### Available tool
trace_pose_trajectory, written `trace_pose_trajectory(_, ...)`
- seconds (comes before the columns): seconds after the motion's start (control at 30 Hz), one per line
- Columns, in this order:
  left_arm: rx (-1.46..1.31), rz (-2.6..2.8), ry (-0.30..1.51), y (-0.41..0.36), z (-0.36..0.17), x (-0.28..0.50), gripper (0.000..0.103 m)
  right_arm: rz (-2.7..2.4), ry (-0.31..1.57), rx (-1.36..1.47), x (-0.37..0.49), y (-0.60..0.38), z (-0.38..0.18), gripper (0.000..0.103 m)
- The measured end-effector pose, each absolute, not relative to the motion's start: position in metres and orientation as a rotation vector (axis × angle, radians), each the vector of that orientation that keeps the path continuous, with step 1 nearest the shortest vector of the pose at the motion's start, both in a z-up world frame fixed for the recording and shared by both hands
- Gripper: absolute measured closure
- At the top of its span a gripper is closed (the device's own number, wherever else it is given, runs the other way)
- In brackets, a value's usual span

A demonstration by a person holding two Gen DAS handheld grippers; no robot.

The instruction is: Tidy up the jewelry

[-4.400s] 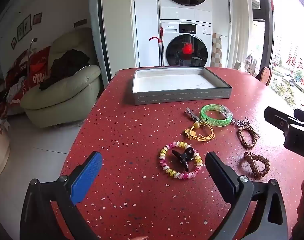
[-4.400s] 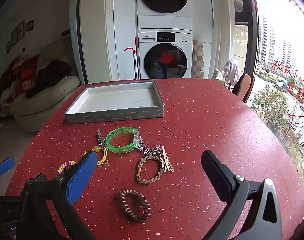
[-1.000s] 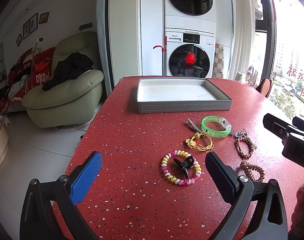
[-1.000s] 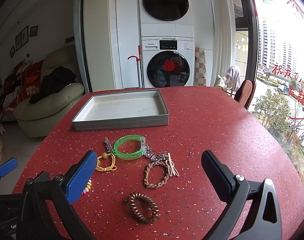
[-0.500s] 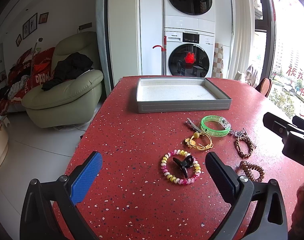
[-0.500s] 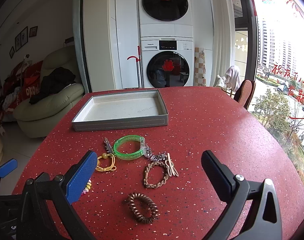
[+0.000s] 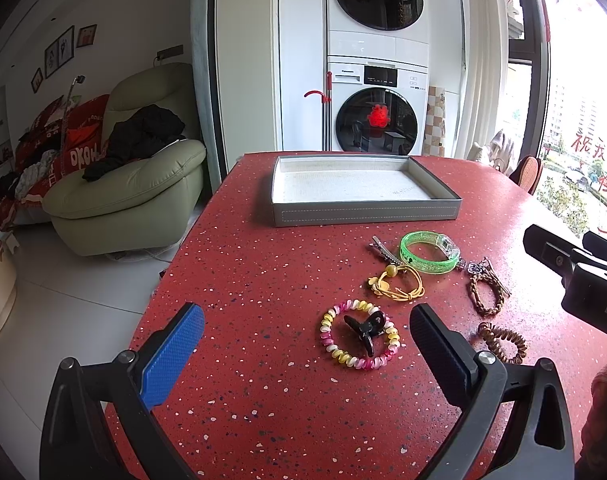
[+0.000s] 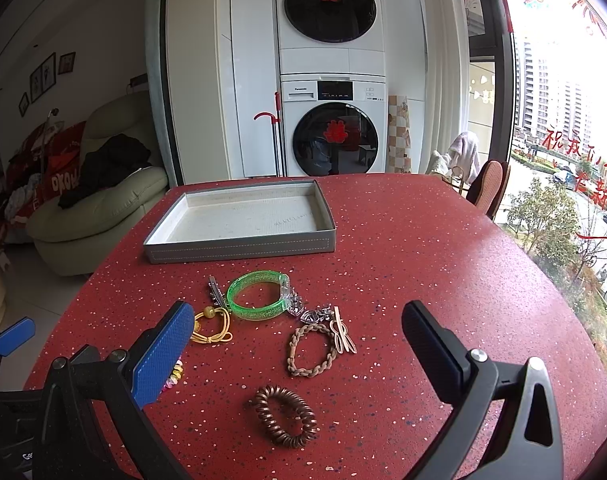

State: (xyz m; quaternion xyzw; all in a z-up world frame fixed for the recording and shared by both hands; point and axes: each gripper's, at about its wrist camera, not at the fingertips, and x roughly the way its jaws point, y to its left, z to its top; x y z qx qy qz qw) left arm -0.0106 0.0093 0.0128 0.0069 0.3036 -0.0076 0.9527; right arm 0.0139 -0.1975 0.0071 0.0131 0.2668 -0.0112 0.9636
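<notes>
An empty grey tray stands at the far side of the red speckled table. Loose pieces lie in front of it: a green bangle, a yellow hair tie, a pink-and-yellow bead bracelet ringing a black claw clip, a braided brown bracelet, a brown coil hair tie, a silver clip. My left gripper is open above the table, just left of the bead bracelet. My right gripper is open over the braided bracelet.
The table's left edge drops to a white tiled floor. A pale green armchair with dark clothes sits left. Stacked washing machines stand behind the table. A chair back and window are at right.
Over the last second almost nothing has moved. Compared with several seconds ago, both grippers have drawn back a little and the jewelry looks farther off.
</notes>
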Motion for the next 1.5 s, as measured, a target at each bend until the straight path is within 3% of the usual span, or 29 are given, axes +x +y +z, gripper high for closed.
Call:
trace_pose_trajectory(1.1, 0.014, -0.026, 0.637, 0.003, 0.011, -0.010, 0.000, -0.022, 0.543, 0.027, 0.013, -0.197, 0.006, 0.000)
trace_pose_trajectory(1.5, -0.026, -0.085, 0.806, 0.023, -0.006, 0.022, 0.000, -0.029, 0.646, 0.036, 0.025, -0.213, -0.005, 0.000)
